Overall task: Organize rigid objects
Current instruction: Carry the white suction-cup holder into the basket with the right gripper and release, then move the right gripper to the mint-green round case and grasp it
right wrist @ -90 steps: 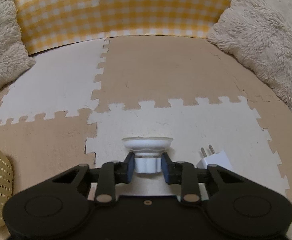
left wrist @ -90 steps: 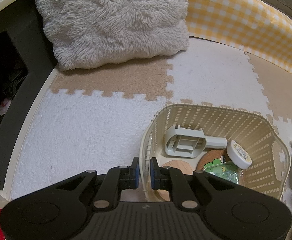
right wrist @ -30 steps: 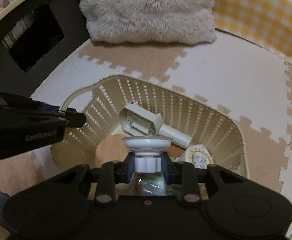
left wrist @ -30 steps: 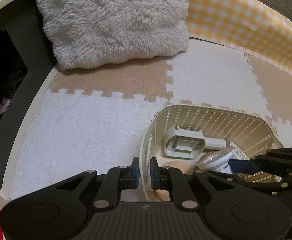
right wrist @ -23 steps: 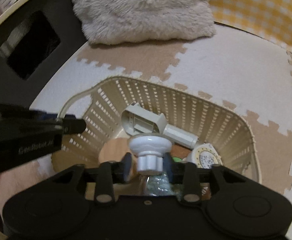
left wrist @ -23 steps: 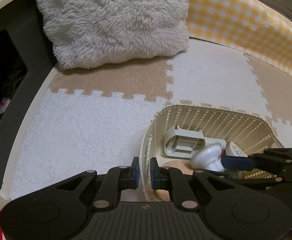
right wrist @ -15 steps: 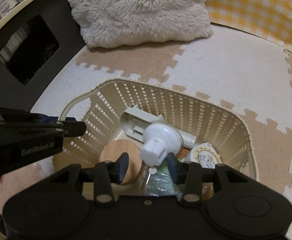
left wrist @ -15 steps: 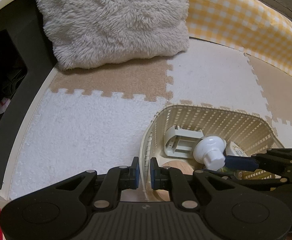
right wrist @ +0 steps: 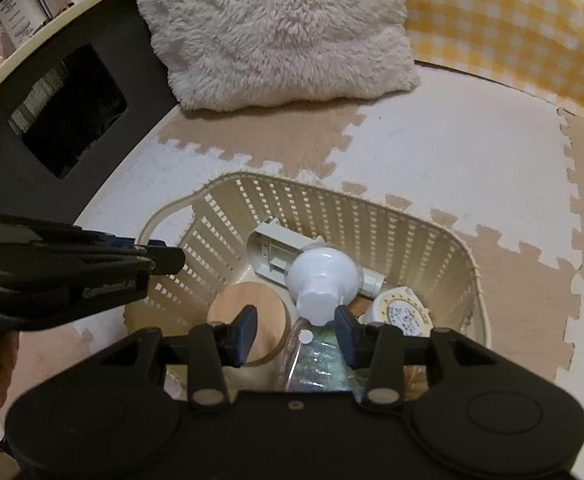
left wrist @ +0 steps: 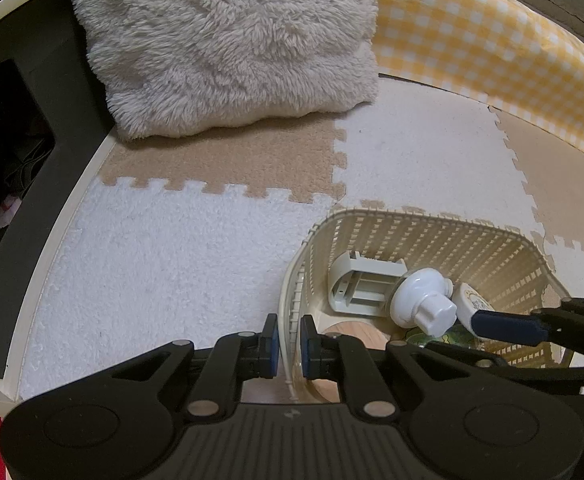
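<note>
The left gripper (left wrist: 289, 344) is clamped on the near rim of the cream basket (left wrist: 432, 228), one pad inside the wall and one outside. The basket stands on the beige and white foam mat (left wrist: 171, 248), in front of a fluffy cushion (left wrist: 227, 48).

The right gripper (right wrist: 296, 330) hangs over the basket with its jaws apart; they have just been opening, and nothing is pressed between the pads. The white knob (right wrist: 322, 280) lies free inside the basket, tilted, with its stem towards the gripper, resting against a grey plastic bracket (right wrist: 271, 250). Just beside it lie a round wooden lid (right wrist: 247, 312) and a small white disc with a printed face (right wrist: 398, 314). A clear packet with green contents (right wrist: 316, 356) sits beneath the gripper, partly hidden.

A yellow checked cushion (left wrist: 492, 40) borders the mat behind
</note>
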